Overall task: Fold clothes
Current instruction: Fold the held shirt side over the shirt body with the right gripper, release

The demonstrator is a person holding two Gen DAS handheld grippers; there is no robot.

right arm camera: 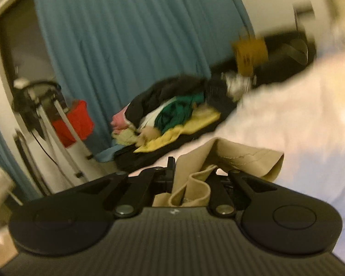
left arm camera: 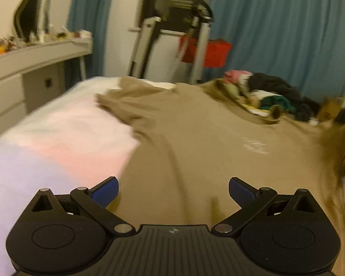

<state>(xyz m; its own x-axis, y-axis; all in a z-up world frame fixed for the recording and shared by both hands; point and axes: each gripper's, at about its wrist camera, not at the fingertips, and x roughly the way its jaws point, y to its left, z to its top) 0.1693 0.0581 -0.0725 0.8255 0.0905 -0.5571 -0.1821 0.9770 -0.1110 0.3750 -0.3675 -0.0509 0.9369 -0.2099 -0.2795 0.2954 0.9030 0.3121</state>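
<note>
Across the white-sheeted bed, spread flat and wide, a large tan cotton garment with one sleeve flung toward the far edge; a pale printed mark on its cloth, too blurred to read. Behind, teal pleated curtains over a dark window, a folded grey treadmill beside a red box, and at left a white cluttered dresser. Farther along the bed, a heap of mixed clothes, black, green, yellow and pink, smeared by motion. Nearer, the left gripper, its blue-padded fingers spread wide above the tan cloth, gripping nothing. Smallest, the right gripper, pinched tight on a bunched hem of the tan garment, stitching visible, fingertips buried in the folds. At the right rim of the left wrist view, a dark blurred shape, cut off and beyond telling.
</note>
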